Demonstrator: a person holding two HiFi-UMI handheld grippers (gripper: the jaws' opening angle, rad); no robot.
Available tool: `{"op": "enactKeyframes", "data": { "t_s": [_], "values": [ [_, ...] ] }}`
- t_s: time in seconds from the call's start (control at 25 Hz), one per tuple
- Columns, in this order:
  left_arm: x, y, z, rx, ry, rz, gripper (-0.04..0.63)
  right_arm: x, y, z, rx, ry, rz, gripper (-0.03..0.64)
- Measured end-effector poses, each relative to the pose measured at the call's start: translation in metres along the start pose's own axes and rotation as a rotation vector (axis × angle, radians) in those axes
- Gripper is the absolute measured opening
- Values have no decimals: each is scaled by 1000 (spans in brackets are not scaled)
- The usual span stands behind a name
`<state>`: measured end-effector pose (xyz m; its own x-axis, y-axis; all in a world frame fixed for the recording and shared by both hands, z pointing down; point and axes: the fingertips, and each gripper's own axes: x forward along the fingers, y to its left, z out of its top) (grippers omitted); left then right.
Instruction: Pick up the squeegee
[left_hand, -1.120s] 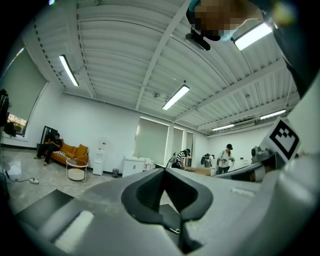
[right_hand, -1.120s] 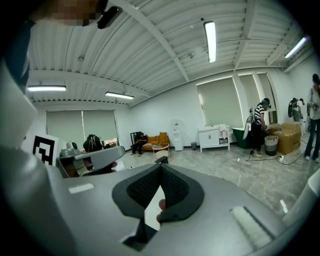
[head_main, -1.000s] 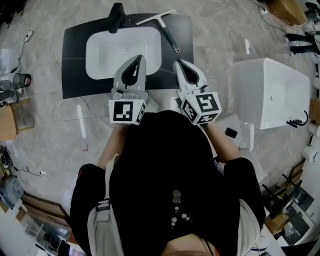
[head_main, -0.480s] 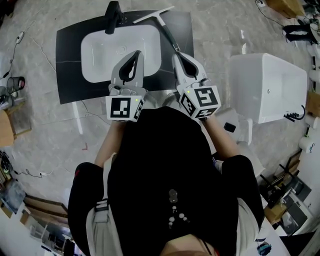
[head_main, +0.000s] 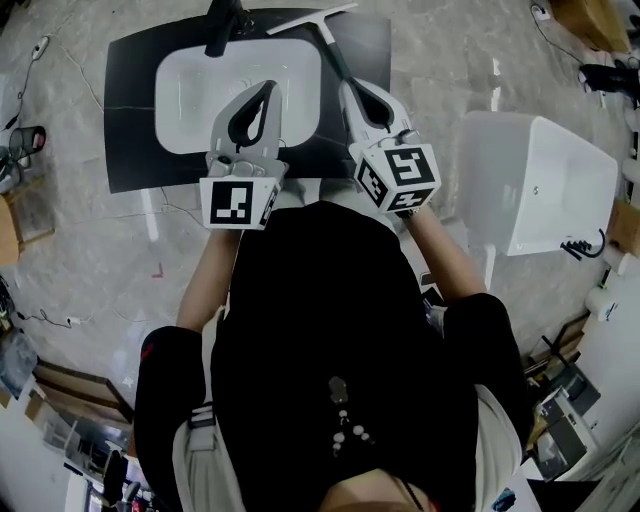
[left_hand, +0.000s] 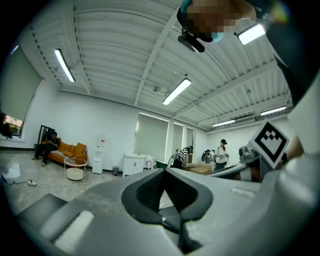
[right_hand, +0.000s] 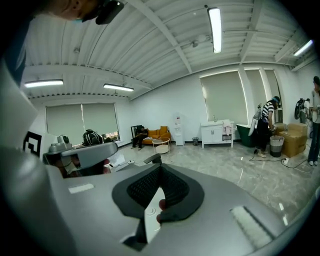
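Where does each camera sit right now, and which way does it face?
Head view: on the person's head, looking steeply down at the sink and squeegee; torso, arms, left gripper and right gripper show.
Left gripper view: on the left gripper, looking along its shut jaws across the room; the right gripper shows at right.
Right gripper view: on the right gripper, jaws shut; the left gripper shows at left.
Both gripper views share the orange sofa.

Basin (head_main: 190, 95): smooth, glossy white. Counter (head_main: 130, 150): matt black slab. Tap (head_main: 222, 22), far side: matt black. Floor (head_main: 90, 230): polished grey veined stone, reflective. Tub (head_main: 545, 165), right: glossy white. Left gripper (head_main: 266, 88) and right gripper (head_main: 351, 90): matt grey plastic, with dark ribbed pads (right_hand: 174, 187).
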<state>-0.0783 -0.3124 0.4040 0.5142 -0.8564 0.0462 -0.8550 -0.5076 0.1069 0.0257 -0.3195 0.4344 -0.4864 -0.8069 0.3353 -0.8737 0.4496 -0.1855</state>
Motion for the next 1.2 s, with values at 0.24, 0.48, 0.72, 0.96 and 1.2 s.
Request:
{"op": "enactKeyframes", "data": {
  "t_s": [0.24, 0.48, 0.72, 0.96, 1.2],
  "values": [
    [23, 3, -4, -25, 10, 90, 2, 29, -18, 4, -31, 28, 83, 2],
    [49, 4, -11, -35, 20, 149, 2, 61, -51, -8, -24, 83, 110, 3],
    [72, 6, -16, -27, 18, 192, 2, 97, -80, -38, -31, 168, 108, 3],
    [84, 9, -21, -36, 24, 245, 2, 130, -107, -73, -34, 259, 83, 3],
    [83, 14, -41, -52, 55, 305, 2, 156, -121, -112, -31, 335, 80, 6]
  ]
}}
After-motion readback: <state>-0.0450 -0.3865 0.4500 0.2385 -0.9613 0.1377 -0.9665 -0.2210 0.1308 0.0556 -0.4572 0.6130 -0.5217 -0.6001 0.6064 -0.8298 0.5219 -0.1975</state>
